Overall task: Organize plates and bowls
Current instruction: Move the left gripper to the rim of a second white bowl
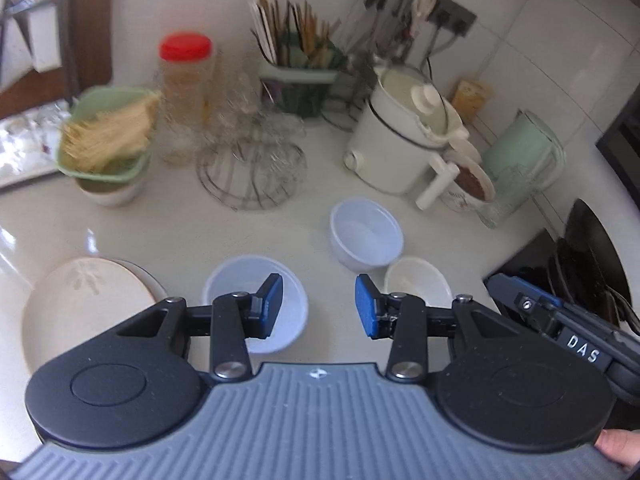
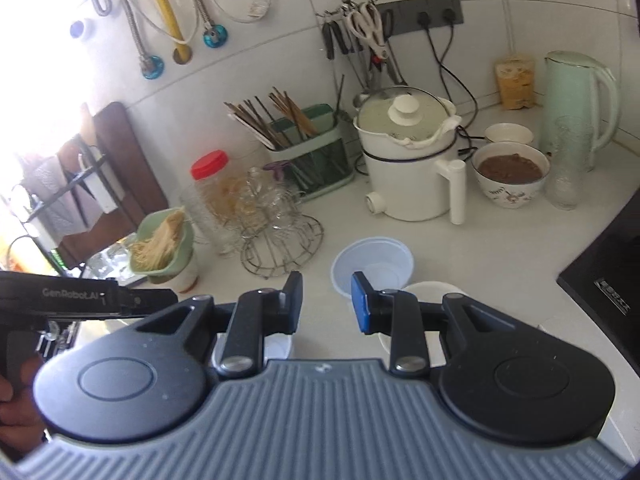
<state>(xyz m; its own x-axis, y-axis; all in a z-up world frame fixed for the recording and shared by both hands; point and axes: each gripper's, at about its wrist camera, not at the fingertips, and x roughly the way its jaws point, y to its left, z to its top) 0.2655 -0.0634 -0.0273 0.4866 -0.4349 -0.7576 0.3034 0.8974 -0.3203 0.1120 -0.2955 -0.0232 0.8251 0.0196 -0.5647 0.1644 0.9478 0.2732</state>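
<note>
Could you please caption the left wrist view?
Open left claw hovering above three empty white bowls beside stacked plates.

The right gripper's body (image 2: 320, 400) hides most of the cream bowl (image 2: 432, 292); the back clutter blurs.

White countertop (image 1: 168, 216) with three white bowls (image 1: 366, 234), cream plate (image 1: 86, 310), wire rack (image 1: 252, 174), cooker (image 1: 400, 140).

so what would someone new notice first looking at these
Probably the three empty white bowls on the counter, one under the open left gripper, one further back, one to the right. The open right gripper hovers nearby. Then the red-lidded jar and white pot behind.
</note>
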